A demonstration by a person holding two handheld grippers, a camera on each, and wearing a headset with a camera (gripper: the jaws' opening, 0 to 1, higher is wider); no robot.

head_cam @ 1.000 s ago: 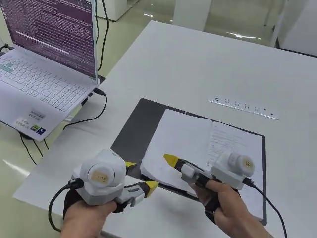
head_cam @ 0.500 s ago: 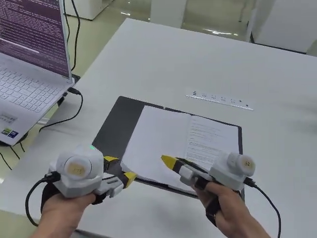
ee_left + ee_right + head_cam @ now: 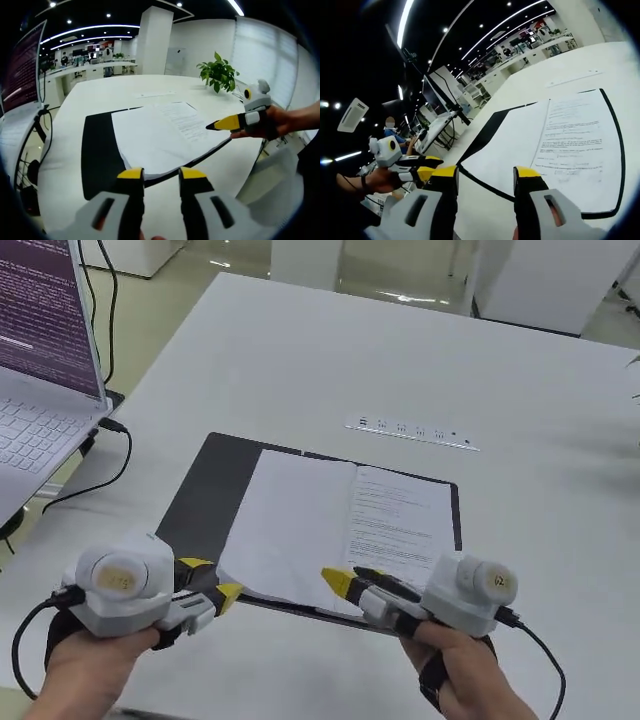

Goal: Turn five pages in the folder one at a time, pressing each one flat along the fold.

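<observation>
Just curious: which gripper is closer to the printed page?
Right. The right gripper hovers by the printed page; the left gripper is across the folder, beside its left corner.

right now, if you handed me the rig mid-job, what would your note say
Left tongs: open, empty, by the folder's near left corner.
Right tongs: open, empty, tips over the near edge of the pages, close to the fold.
Folder: lies open on the white table. A blank sheet lies left of the fold and a printed page lies right of it.
Done: no page is lifted or gripped. How many have been turned cannot be read from the pictures.
Left: probably take the printed page, turn it over, press it flat along the fold, then go on up to five.
</observation>
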